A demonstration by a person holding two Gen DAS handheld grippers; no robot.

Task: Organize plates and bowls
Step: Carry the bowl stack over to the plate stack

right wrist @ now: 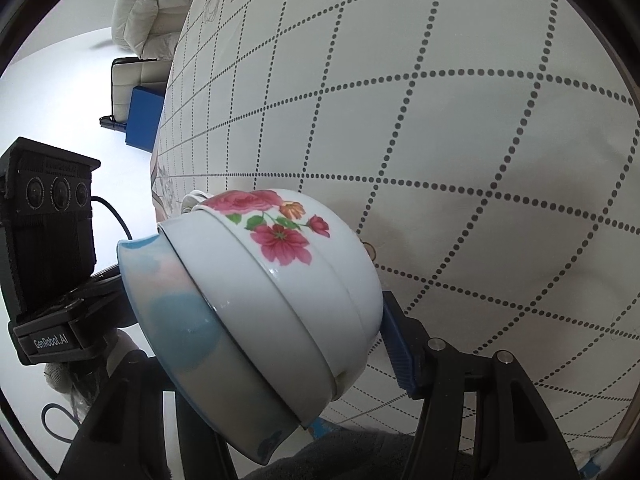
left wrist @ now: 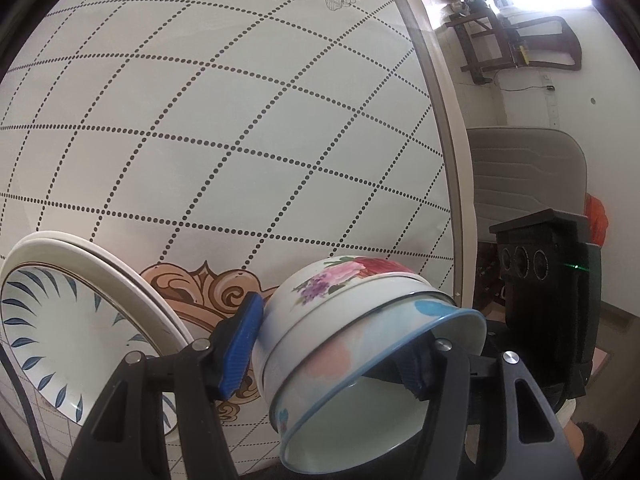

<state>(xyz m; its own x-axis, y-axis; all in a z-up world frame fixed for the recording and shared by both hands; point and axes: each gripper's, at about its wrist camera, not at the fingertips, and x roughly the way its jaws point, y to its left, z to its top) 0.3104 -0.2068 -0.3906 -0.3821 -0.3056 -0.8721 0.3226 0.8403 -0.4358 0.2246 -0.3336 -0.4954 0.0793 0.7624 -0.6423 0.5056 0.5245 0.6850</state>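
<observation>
A stack of nested bowls (left wrist: 352, 320) is tipped on its side above the table, mouth toward the cameras. The outer bowls carry pink flowers and the inner one has a blue rim. My left gripper (left wrist: 330, 356) is shut on the stack's wall, its blue pad (left wrist: 244, 344) outside and the other finger inside the mouth. In the right wrist view the bowl stack (right wrist: 264, 288) fills the middle. My right gripper (right wrist: 288, 352) is shut on it, one blue pad (right wrist: 396, 344) against the floral side and the other finger hidden behind the bowls. Two stacked plates (left wrist: 60, 340), the upper with blue leaves, lie at lower left.
The table (left wrist: 240, 120) has a pale cloth with a dotted lattice, and its edge curves down the right side. Beyond it stand a grey chair (left wrist: 528, 176) and a dark wooden chair (left wrist: 520, 44). In the right wrist view a blue box (right wrist: 144, 120) and a pale sofa (right wrist: 148, 12) sit past the table.
</observation>
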